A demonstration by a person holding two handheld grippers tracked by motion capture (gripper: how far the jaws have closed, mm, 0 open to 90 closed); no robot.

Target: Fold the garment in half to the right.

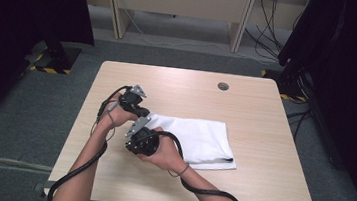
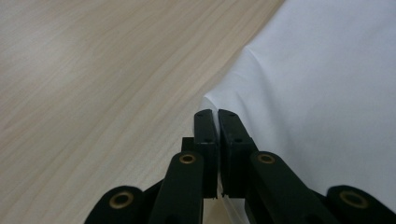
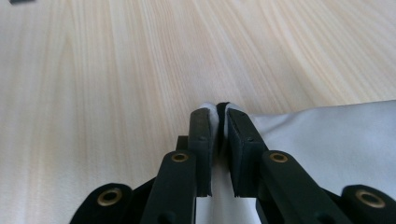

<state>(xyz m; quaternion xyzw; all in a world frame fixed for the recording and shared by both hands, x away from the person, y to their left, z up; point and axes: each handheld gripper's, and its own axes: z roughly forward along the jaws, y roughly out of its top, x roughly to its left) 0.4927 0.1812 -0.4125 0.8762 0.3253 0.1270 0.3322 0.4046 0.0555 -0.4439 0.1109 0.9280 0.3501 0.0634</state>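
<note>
We've got both grippers, left [image 2: 217, 114] and right [image 3: 217, 108], pinched tight on the white cloth's [image 1: 197, 137] left edge, mid-table [image 1: 263, 134], looks like so we can fold it over.

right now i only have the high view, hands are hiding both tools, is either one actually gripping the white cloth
Observer: Yes. In the right gripper view the right tool is shut with white cloth pinched between its jaws.
Operator: and the left one
Observer: In the left gripper view the left tool has its jaws closed on the cloth's edge at a corner.
Operator: is the cloth lifted there
Observer: Both gripper views show the rest of the cloth lying flat on the wooden table right beside the jaws.
</note>
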